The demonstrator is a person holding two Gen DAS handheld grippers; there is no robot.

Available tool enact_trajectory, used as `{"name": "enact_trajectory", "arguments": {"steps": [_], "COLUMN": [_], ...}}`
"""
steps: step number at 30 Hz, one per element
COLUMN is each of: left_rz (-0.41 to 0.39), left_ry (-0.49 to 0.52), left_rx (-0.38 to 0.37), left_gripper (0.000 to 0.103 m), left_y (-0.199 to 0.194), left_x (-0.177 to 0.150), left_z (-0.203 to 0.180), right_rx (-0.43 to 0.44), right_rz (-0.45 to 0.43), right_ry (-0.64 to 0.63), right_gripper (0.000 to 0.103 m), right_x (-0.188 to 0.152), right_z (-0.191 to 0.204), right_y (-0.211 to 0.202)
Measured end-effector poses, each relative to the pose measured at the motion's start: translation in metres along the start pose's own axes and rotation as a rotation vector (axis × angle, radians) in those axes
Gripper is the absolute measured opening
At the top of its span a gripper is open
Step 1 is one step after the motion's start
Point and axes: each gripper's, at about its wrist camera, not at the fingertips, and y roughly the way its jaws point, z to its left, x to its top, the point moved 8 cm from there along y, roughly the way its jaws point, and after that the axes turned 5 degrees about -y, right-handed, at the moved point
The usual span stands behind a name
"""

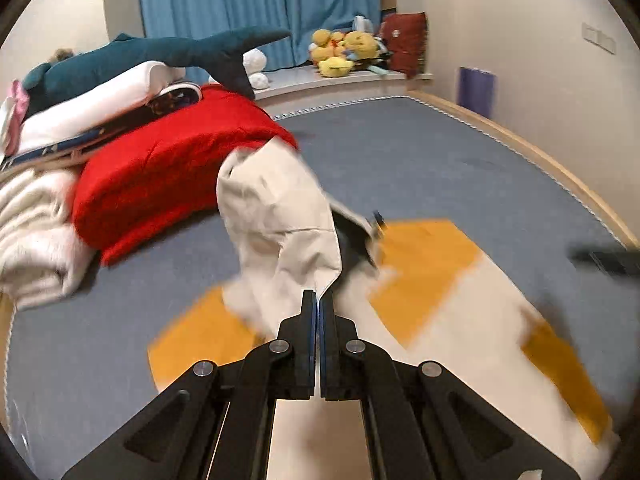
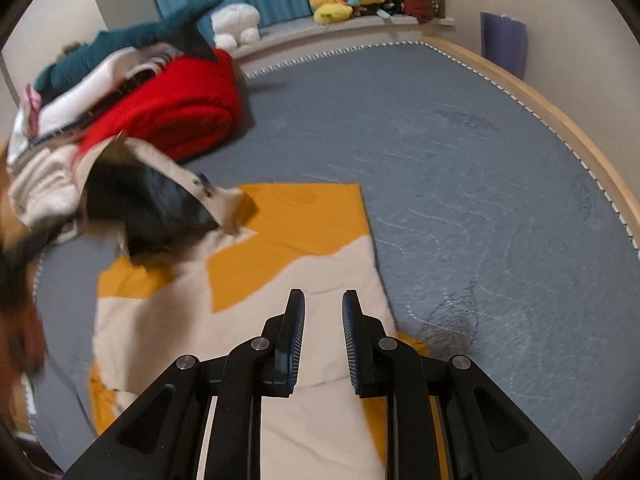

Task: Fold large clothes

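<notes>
Both claws — left (image 1: 319, 300), right (image 2: 323, 300) — are matte black, with silver pivot screws and blue ribbed pads (image 2: 297, 320).

Left tongs (image 1: 319, 300) clamped together, right tongs (image 2: 323, 300) parted

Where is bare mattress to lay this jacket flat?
Free: the grey mattress right of the jacket, out to the wooden edge. Crowded: the left, with the red blanket and stacked bedding.

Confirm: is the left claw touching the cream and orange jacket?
Touching. The left wrist view shows the left claw shut on a cream fold of the jacket, which rises straight from the fingertips.
</notes>
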Motion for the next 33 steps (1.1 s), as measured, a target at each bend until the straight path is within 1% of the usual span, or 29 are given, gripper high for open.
{"name": "enact_trajectory", "arguments": {"steps": [1,2,3,5,6,7,9,10,11,13,16,17,18,20,22,24,26,28,29,32,33], "left_rz": [0.013,0.03,0.066,0.145,0.165,0.167,0.134,0.12,0.123,0.152,0.185,0.202,0.228,0.265,0.294,0.324,0.342,0.336,0.328,0.328,0.336], "left_ry": [-0.017,-0.023,-0.029,-0.081,-0.105,-0.123,-0.159,-0.196,-0.251,-0.362,-0.463,-0.492,-0.532,-0.611,-0.693,-0.766,-0.824,-0.866,-0.892,-0.948,-0.958], "left_rx": [-0.002,0.001,0.002,-0.014,-0.033,-0.052,-0.063,-0.069,-0.074,-0.081,-0.112,-0.129,-0.164,-0.225,-0.249,-0.292,-0.32,-0.346,-0.373,-0.414,-0.415], "left_gripper": [0.0,0.0,0.0,0.0,0.0,0.0,0.0,0.0,0.0,0.0,0.002,0.004,0.006,0.019,0.023,0.025,0.029,0.03,0.032,0.037,0.037], "left_y": [-0.014,-0.019,-0.023,-0.025,-0.028,-0.033,-0.042,-0.043,-0.039,-0.025,-0.008,0.0,0.009,0.025,0.038,0.048,0.059,0.065,0.07,0.083,0.085], "left_x": [-0.024,-0.041,-0.065,-0.105,-0.118,-0.127,-0.13,-0.13,-0.129,-0.123,-0.123,-0.125,-0.129,-0.139,-0.151,-0.162,-0.167,-0.165,-0.162,-0.163,-0.165], "left_z": [-0.008,-0.014,-0.021,-0.029,-0.031,-0.033,-0.031,-0.026,-0.018,-0.003,0.015,0.021,0.026,0.033,0.041,0.044,0.048,0.053,0.054,0.055,0.055], "right_rx": [0.013,0.026,0.041,0.068,0.085,0.1,0.139,0.156,0.172,0.192,0.235,0.253,0.266,0.302,0.324,0.329,0.32,0.311,0.312,0.337,0.349], "right_rz": [-0.01,-0.019,-0.028,-0.042,-0.047,-0.051,-0.049,-0.047,-0.042,-0.023,0.037,0.069,0.091,0.146,0.203,0.246,0.266,0.272,0.274,0.287,0.289], "right_ry": [0.005,0.009,0.013,0.019,0.02,0.021,0.035,0.045,0.056,0.064,0.065,0.066,0.068,0.082,0.102,0.114,0.118,0.12,0.124,0.159,0.172], "right_gripper": [0.021,0.021,0.021,0.021,0.021,0.021,0.021,0.021,0.021,0.021,0.022,0.022,0.024,0.028,0.032,0.033,0.033,0.033,0.033,0.033,0.033], "right_x": [0.0,0.0,-0.001,-0.004,-0.005,-0.007,-0.011,-0.014,-0.016,-0.02,-0.03,-0.036,-0.04,-0.05,-0.06,-0.069,-0.073,-0.074,-0.074,-0.073,-0.073], "right_z": [0.002,0.005,0.008,0.012,0.016,0.019,0.024,0.025,0.027,0.03,0.042,0.048,0.051,0.062,0.071,0.077,0.079,0.08,0.08,0.081,0.081], "right_y": [-0.005,-0.01,-0.015,-0.023,-0.026,-0.028,-0.031,-0.032,-0.03,-0.024,-0.004,0.006,0.014,0.033,0.052,0.069,0.082,0.09,0.094,0.105,0.107]}}
